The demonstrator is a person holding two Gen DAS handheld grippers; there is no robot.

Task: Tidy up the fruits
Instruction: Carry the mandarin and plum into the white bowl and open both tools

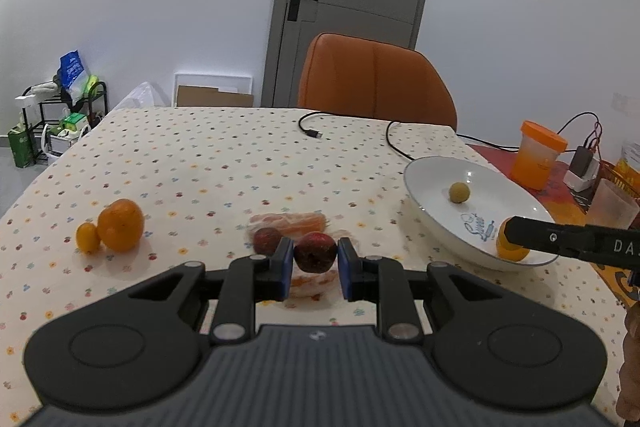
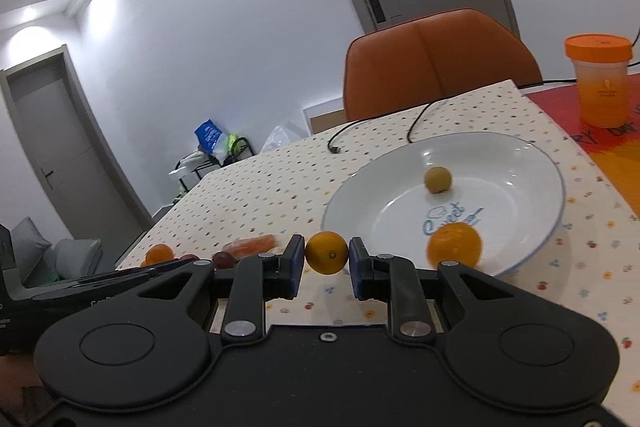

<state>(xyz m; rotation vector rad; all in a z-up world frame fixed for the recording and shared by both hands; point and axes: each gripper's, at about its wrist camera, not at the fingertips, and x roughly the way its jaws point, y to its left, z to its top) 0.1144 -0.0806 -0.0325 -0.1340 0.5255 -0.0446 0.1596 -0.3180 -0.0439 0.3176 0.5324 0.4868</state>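
Both grippers loaded — a dark red fruit in the left, a small orange fruit in the right.

The left gripper [image 1: 314, 255] has its fingers closed on the dark red fruit [image 1: 315, 251] just above the surface [image 1: 200, 163]; the right gripper [image 2: 326, 255] pinches the small orange fruit [image 2: 326, 252] at the near rim of the white plate [image 2: 532, 247]. Both are round, light and likely smooth-skinned — best held across the widest part, gently, as the red one may bruise.
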